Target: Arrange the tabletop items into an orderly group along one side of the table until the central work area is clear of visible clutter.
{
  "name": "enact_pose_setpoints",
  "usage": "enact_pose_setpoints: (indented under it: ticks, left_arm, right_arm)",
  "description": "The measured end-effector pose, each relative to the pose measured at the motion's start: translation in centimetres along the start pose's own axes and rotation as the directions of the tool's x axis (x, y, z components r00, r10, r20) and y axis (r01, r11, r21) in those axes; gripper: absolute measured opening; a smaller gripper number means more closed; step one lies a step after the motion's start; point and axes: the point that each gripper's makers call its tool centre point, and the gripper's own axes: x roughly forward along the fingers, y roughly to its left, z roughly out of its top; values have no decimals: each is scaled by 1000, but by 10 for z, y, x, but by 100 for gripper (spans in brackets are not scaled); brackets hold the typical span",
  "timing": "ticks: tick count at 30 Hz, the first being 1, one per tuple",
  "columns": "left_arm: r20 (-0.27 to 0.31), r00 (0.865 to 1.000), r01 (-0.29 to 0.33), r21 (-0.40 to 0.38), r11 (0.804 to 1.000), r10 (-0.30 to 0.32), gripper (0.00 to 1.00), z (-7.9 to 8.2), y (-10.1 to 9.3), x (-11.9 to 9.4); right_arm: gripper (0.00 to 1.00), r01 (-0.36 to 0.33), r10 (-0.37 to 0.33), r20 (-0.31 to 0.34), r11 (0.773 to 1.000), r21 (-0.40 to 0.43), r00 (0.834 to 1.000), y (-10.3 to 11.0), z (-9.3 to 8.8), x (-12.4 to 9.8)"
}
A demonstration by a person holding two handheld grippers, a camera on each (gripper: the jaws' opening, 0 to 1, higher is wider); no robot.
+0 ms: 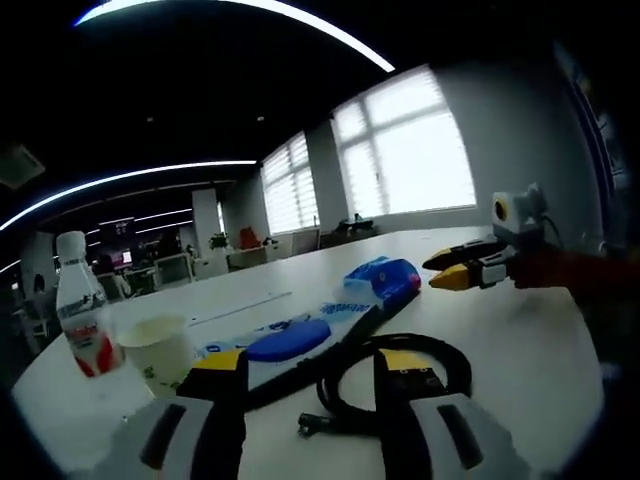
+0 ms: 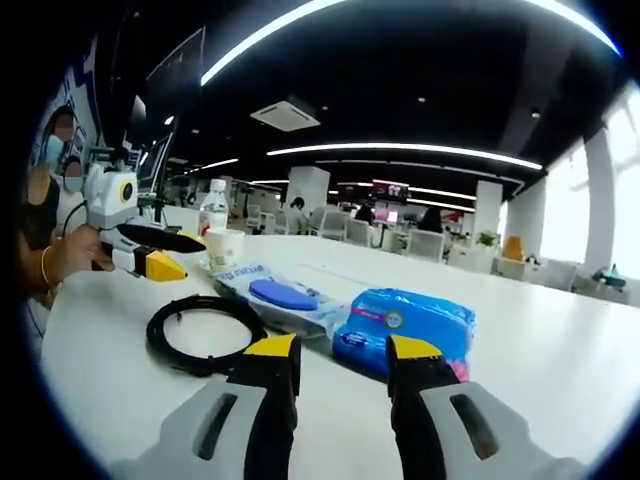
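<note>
On the white table (image 1: 520, 350) lie a coiled black cable (image 1: 395, 375) (image 2: 205, 330), a flat wet-wipes pack with a blue lid (image 1: 290, 340) (image 2: 285, 297) and a blue tissue pack (image 1: 385, 280) (image 2: 405, 325). A paper cup (image 1: 160, 345) (image 2: 224, 248) stands beside a red-labelled bottle (image 1: 82, 320) (image 2: 212, 215). My left gripper (image 1: 313, 365) (image 2: 170, 253) is open and empty, hovering just short of the cable and wipes. My right gripper (image 2: 342, 350) (image 1: 448, 268) is open and empty, just short of the tissue pack.
A person's hand with a bracelet (image 2: 70, 255) holds the left gripper. Bare table stretches to the right of the tissue pack (image 2: 560, 340). Office desks and chairs (image 2: 350, 230) stand beyond the table, and bright windows (image 1: 410, 150) line the far wall.
</note>
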Motion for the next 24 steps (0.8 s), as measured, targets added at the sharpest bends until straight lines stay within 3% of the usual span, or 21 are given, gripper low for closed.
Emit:
enact_pose_setpoints:
  ticks: [2, 9, 13, 17, 22, 24]
  left_arm:
    - [30, 998, 47, -44, 998, -46, 58, 3, -8, -6]
    - [46, 999, 11, -29, 1000, -10, 62, 3, 1, -24]
    - [68, 997, 49, -56, 997, -45, 66, 3, -1, -30]
    - [53, 998, -31, 46, 998, 28, 68, -1, 19, -41]
    - [70, 997, -27, 24, 999, 26, 73, -4, 22, -52]
    - [62, 998, -22, 19, 1000, 20, 80, -7, 20, -55]
  right_arm:
    - [35, -8, 8, 4, 1000, -8, 1000, 3, 2, -2]
    - [41, -42, 43, 20, 999, -14, 999, 13, 7, -5]
    - [50, -65, 65, 29, 998, 3, 997, 24, 9, -9]
    - [54, -85, 85, 59, 996, 5, 995, 33, 12, -18]
    - [59, -79, 78, 57, 997, 20, 995, 32, 10, -26]
    - [59, -60, 60, 62, 998, -2, 996, 30, 10, -29]
